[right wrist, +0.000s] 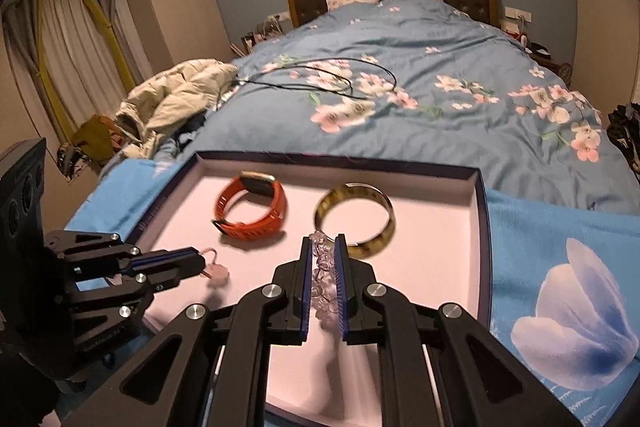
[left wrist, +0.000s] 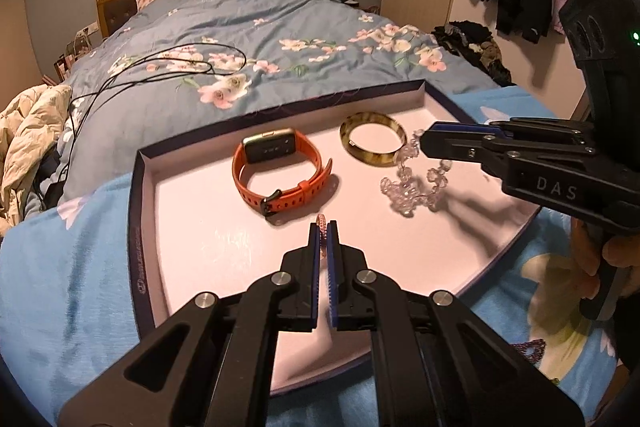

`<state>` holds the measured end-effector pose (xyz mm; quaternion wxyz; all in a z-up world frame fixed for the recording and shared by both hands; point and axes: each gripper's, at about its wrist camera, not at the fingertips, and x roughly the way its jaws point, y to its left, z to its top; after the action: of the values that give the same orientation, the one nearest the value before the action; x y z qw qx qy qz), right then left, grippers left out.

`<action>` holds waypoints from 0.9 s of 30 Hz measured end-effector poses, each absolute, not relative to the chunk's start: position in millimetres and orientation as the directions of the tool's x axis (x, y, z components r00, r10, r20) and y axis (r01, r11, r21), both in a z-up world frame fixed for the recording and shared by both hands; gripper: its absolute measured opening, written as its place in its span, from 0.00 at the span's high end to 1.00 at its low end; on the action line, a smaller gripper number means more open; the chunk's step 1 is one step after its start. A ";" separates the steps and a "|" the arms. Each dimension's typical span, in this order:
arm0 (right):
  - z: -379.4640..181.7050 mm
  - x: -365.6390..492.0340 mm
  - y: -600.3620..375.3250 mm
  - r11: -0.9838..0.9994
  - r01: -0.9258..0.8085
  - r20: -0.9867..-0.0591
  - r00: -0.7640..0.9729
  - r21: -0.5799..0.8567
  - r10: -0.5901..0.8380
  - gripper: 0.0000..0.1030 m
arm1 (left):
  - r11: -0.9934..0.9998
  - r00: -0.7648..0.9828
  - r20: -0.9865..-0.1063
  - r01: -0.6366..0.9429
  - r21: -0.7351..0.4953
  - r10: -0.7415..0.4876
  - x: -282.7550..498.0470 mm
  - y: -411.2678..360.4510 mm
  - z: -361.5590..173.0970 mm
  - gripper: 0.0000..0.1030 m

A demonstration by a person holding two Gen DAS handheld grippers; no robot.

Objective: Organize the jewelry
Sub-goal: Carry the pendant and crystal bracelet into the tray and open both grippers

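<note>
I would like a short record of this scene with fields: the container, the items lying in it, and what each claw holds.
container: shallow dark-edged box lid with pale lining, on a blue floral blanket
lying inside: orange silicone-strap smartwatch; mottled amber-green bangle
left claw: shut on a small pink beaded piece
right claw: shut on a clear crystal-bead bracelet, which hangs over the lid
behind: bed with blue flowered quilt

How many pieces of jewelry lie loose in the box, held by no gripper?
2: the orange watch at the back left and the bangle at the back right of the box.
</note>
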<state>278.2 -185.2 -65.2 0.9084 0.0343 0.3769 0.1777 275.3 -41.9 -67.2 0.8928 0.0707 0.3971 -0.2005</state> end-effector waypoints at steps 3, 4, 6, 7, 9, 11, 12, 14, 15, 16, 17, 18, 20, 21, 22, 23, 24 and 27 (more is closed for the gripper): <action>-70.9 281.2 -186.1 0.938 -0.287 -0.688 0.643 0.193 0.338 0.91 | 0.911 0.597 -0.744 0.411 -0.038 -0.300 280.1 -41.5 -70.8 0.96; -72.5 282.0 -186.2 0.940 -0.284 -0.692 0.641 0.190 0.333 0.91 | 0.911 0.595 -0.745 0.411 -0.039 -0.301 281.6 -41.1 -71.8 0.96; -75.3 283.2 -186.4 0.943 -0.278 -0.702 0.635 0.184 0.324 0.90 | 0.912 0.587 -0.753 0.409 -0.044 -0.299 283.8 -41.8 -73.4 0.96; -77.1 283.8 -186.7 0.946 -0.272 -0.707 0.633 0.179 0.316 0.89 | 0.911 0.581 -0.756 0.411 -0.046 -0.300 284.6 -42.3 -74.3 0.96; -79.7 284.6 -187.9 0.948 -0.262 -0.717 0.625 0.179 0.309 0.88 | 0.912 0.574 -0.764 0.407 -0.045 -0.294 287.2 -42.9 -76.5 0.96; -80.8 284.2 -189.8 0.949 -0.256 -0.720 0.622 0.184 0.308 0.87 | 0.913 0.577 -0.763 0.405 -0.041 -0.290 286.5 -43.4 -76.4 0.89; -80.7 284.2 -191.6 0.952 -0.248 -0.722 0.623 0.180 0.299 0.87 | 0.915 0.581 -0.760 0.402 -0.043 -0.291 285.7 -42.4 -75.5 0.89; -79.6 282.8 -193.9 0.954 -0.239 -0.723 0.625 0.181 0.294 0.86 | 0.915 0.586 -0.755 0.400 -0.044 -0.293 282.4 -42.2 -72.1 0.85; -78.9 281.6 -195.7 0.955 -0.232 -0.725 0.624 0.183 0.290 0.82 | 0.918 0.595 -0.750 0.396 -0.038 -0.288 280.4 -41.0 -69.8 0.83; -77.8 280.5 -197.5 0.957 -0.226 -0.725 0.627 0.181 0.286 0.77 | 0.921 0.608 -0.743 0.388 -0.031 -0.281 277.5 -39.0 -66.3 0.76; -75.8 278.0 -199.3 0.958 -0.223 -0.721 0.633 0.181 0.283 0.75 | 0.926 0.620 -0.736 0.378 -0.023 -0.272 274.5 -37.8 -62.9 0.71; -73.6 275.8 -200.1 0.958 -0.223 -0.717 0.636 0.183 0.285 0.72 | 0.929 0.635 -0.726 0.370 -0.014 -0.264 270.3 -35.5 -58.9 0.70; -65.4 265.5 -203.3 0.955 -0.233 -0.700 0.652 0.183 0.293 0.71 | 0.930 0.658 -0.705 0.367 -0.007 -0.265 261.2 -30.8 -50.0 0.67; -61.2 260.0 -204.3 0.953 -0.241 -0.691 0.658 0.183 0.299 0.71 | 0.931 0.670 -0.694 0.364 -0.005 -0.265 255.7 -27.9 -45.5 0.65; -57.2 254.3 -205.4 0.950 -0.254 -0.682 0.663 0.183 0.309 0.71 | 0.932 0.680 -0.683 0.362 -0.004 -0.267 249.7 -25.1 -41.2 0.63; -52.9 248.0 -205.4 0.945 -0.270 -0.673 0.667 0.182 0.320 0.70 | 0.933 0.691 -0.670 0.361 -0.004 -0.271 242.0 -21.5 -35.9 0.63; -48.8 241.0 -205.4 0.941 -0.286 -0.663 0.672 0.179 0.331 0.70 | 0.933 0.699 -0.660 0.361 -0.004 -0.273 235.4 -18.6 -32.0 0.62; -38.7 216.5 -202.2 0.929 -0.338 -0.641 0.682 0.152 0.353 0.64 | 0.931 0.715 -0.637 0.366 -0.007 -0.286 213.9 -10.4 -22.2 0.59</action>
<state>216.5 -202.2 -38.7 0.9170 0.0108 0.3514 0.1882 213.9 -10.4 -22.2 0.9242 0.0598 0.3334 -0.1765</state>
